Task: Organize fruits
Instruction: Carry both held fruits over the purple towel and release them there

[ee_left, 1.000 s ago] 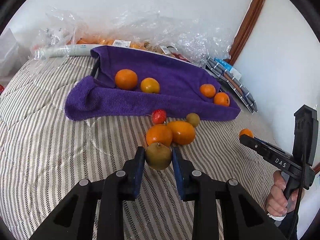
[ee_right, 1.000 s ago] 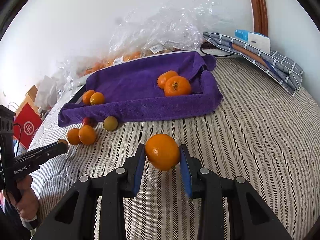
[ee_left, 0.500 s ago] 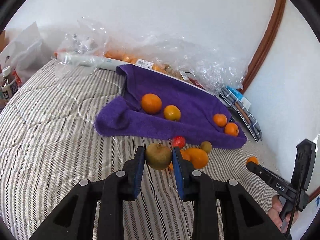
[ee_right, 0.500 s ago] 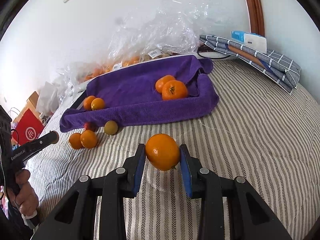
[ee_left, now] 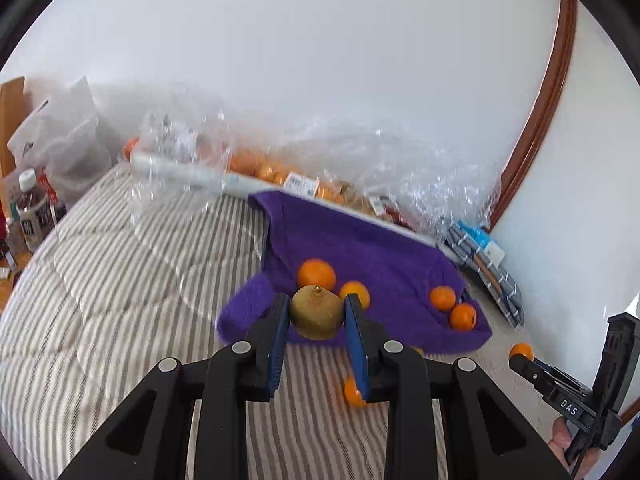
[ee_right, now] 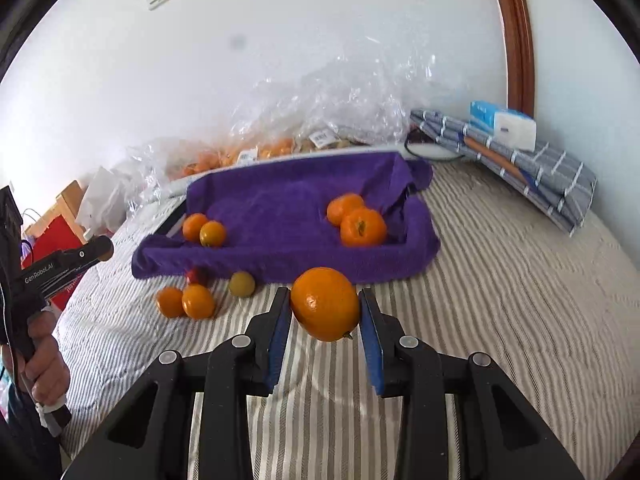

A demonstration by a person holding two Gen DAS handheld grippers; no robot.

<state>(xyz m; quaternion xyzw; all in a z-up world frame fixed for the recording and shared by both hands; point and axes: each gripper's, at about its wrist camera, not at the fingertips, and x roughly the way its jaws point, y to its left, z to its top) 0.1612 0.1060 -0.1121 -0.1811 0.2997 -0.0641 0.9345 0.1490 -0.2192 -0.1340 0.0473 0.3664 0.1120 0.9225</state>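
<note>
My left gripper (ee_left: 316, 316) is shut on a brownish-green round fruit (ee_left: 316, 317), held in the air in front of the purple towel-lined tray (ee_left: 360, 248). My right gripper (ee_right: 325, 306) is shut on an orange (ee_right: 325, 304), lifted above the striped bed cover. Two oranges (ee_right: 204, 230) lie at the tray's left end and two more (ee_right: 358, 220) at its right. On the cover before the tray lie two oranges (ee_right: 186, 302), a red fruit (ee_right: 196, 275) and a small green fruit (ee_right: 241, 284). The left gripper (ee_right: 92, 250) also shows at the left edge of the right wrist view.
Clear plastic bags of fruit (ee_right: 312, 120) pile up against the wall behind the tray. A folded striped cloth with a white box (ee_right: 508, 148) lies at the back right. Bottles (ee_left: 30, 208) and bags stand beside the bed at the left. A brown wooden frame (ee_left: 536, 112) runs up the wall.
Both grippers have risen with their fruit. The left one also swung, so the tray now sits right behind its fruit and the loose fruit has dropped beneath its fingers.
</note>
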